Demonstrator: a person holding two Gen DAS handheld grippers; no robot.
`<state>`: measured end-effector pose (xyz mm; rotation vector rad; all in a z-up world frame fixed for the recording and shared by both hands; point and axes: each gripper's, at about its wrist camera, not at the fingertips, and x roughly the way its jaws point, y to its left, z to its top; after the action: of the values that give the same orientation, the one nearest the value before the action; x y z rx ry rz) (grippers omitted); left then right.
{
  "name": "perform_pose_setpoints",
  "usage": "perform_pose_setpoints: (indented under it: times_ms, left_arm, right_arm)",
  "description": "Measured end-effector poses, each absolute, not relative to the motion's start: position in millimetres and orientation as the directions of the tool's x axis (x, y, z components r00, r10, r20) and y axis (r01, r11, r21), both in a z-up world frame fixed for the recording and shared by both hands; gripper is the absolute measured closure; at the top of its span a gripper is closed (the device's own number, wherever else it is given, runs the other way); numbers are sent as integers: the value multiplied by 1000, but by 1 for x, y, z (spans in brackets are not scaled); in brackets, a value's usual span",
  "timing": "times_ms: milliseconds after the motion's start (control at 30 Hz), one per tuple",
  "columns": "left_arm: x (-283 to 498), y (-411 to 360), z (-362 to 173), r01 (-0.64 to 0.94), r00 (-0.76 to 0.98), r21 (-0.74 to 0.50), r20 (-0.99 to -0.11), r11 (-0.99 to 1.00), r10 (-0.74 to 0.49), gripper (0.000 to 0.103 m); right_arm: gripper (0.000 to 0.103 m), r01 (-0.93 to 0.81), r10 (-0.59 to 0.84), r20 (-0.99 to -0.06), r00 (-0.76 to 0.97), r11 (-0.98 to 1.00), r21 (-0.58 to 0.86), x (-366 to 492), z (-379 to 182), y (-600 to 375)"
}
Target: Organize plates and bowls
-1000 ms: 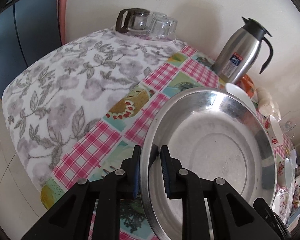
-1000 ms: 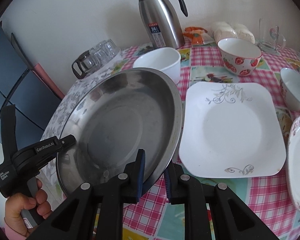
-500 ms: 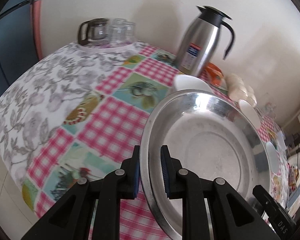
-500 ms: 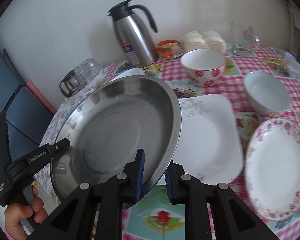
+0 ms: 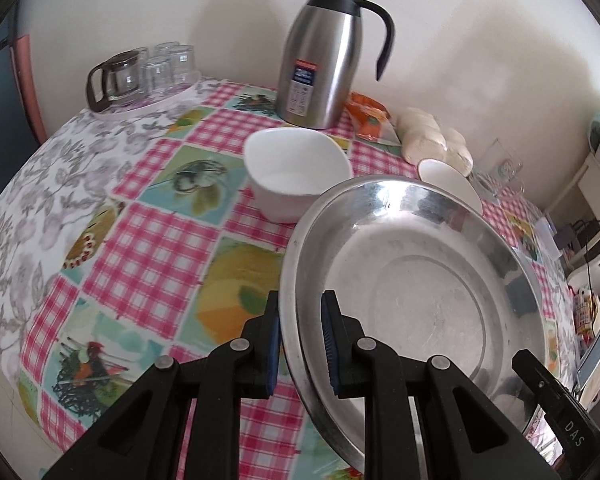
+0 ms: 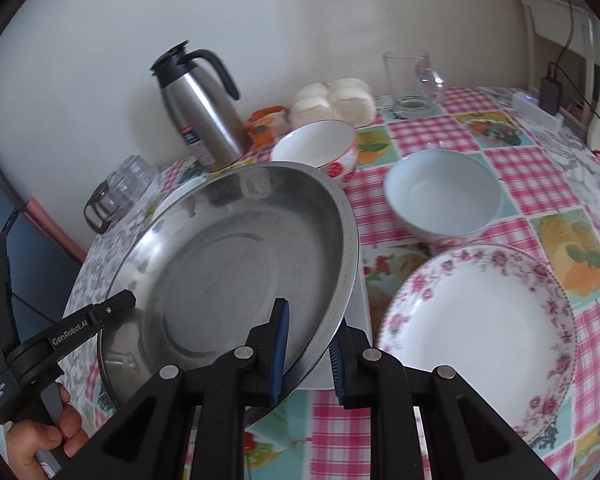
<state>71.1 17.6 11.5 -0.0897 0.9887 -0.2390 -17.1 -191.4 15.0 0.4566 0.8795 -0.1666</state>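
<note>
Left gripper [image 5: 300,340]: clamped on the near rim of the steel plate [image 5: 412,288], one blue-padded finger either side of the edge. Right gripper [image 6: 308,344]: likewise clenched on the opposite rim of the same plate, seen in the right wrist view at [image 6: 236,264]. "GenRobot.AI" and "Data Acquisition System" are printed in white on the left tool's body as seen from the right wrist; "DAS" is read on the right tool in the left wrist view.

Steel plate: round, deep-rimmed, polished, with a dull, scuffed flat centre ringed by a pressed circle. It is held tilted above the checked tablecloth [image 5: 152,248], clear of the surface.

Relative to the steel plate:
- Square white bowl [image 5: 296,172]: just beyond its far edge.
- Steel thermos jug [image 5: 324,56]: further back against the wall, black lid and handle, with a blue-and-white label whose text is too small to read.
- Red-patterned bowl [image 6: 320,148]: partly hidden behind the far rim.
- Plain white bowl [image 6: 444,196]: to the right.
- Floral-rimmed plate [image 6: 476,328]: to the right, nearer the camera.
- Square white plate [image 6: 360,304]: only an edge shows beneath the rim.
- Glass mug [image 6: 410,80]: well behind, to the right.
- Glass pot with tumblers [image 5: 140,72]: far left, by the wall.
</note>
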Motion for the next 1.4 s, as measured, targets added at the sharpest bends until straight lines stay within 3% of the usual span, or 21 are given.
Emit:
perform_pose_setpoints:
  times_ms: [600, 1400]
  left_arm:
    - [81, -19, -22, 213, 477, -72, -863, 974, -168, 83]
    - [78, -19, -28, 216, 434, -49, -890, 975, -141, 83]
  right_arm:
    - [81, 392, 8, -830, 558, 878, 273, -5, -18, -220]
    - [81, 384, -11, -880, 475, 902, 196, -2, -32, -210]
